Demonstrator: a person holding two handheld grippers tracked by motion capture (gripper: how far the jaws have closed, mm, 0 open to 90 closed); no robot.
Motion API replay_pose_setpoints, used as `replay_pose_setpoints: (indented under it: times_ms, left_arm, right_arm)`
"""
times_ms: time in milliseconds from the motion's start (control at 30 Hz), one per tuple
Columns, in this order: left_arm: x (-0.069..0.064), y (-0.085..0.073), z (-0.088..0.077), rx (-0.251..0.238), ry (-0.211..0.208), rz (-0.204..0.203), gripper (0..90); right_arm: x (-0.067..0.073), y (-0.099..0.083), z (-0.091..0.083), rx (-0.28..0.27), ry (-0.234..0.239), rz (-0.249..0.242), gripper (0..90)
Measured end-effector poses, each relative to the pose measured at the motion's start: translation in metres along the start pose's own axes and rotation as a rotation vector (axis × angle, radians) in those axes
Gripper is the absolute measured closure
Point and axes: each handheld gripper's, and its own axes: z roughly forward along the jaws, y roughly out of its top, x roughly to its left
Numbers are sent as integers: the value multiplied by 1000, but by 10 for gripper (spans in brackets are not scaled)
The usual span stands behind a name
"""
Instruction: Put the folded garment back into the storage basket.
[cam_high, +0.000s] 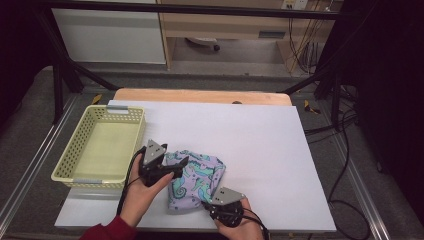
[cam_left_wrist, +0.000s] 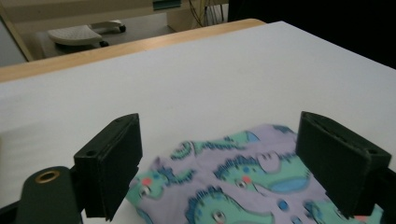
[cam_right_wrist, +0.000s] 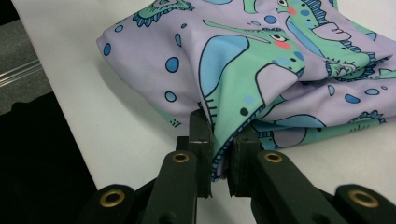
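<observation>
1. A white counter with a wooden far edge stands inside a black frame on grey floor; pale cabinets and hanging cables lie beyond.
2. A pale yellow perforated plastic basket sits at the counter's left edge.
3. A folded lilac cloth, thin, smooth and printed with teal seahorses, lies near the front edge, just right of the basket.
4. The left hand-held gripper hovers over the cloth's left part, jaws wide apart.
5. The right hand-held gripper is clamped on the cloth's edge; its own view shows the fabric bunched between the jaws.
</observation>
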Motion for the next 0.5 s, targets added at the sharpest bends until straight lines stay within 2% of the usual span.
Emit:
replay_pose_setpoints:
  times_ms: [133, 200, 233, 367, 500]
  left_arm:
    - [12, 6, 19, 35, 1, -21, 146]
    - [13, 5, 21, 47, 10, -17, 148]
    - [17, 0, 27, 73, 12, -9, 146]
    - [25, -11, 28, 84, 24, -46, 149]
    - [29, -17, 25, 97, 26, -63, 149]
  right_arm:
    - [-3, -1, -3, -3, -3, 11, 828]
    - [-4, -1, -1, 2, -3, 10, 828]
    - [-5, -2, 1, 8, 0, 9, 828]
    - [-5, -2, 1, 8, 3, 7, 828]
    - [-5, 0, -7, -7, 4, 1, 828]
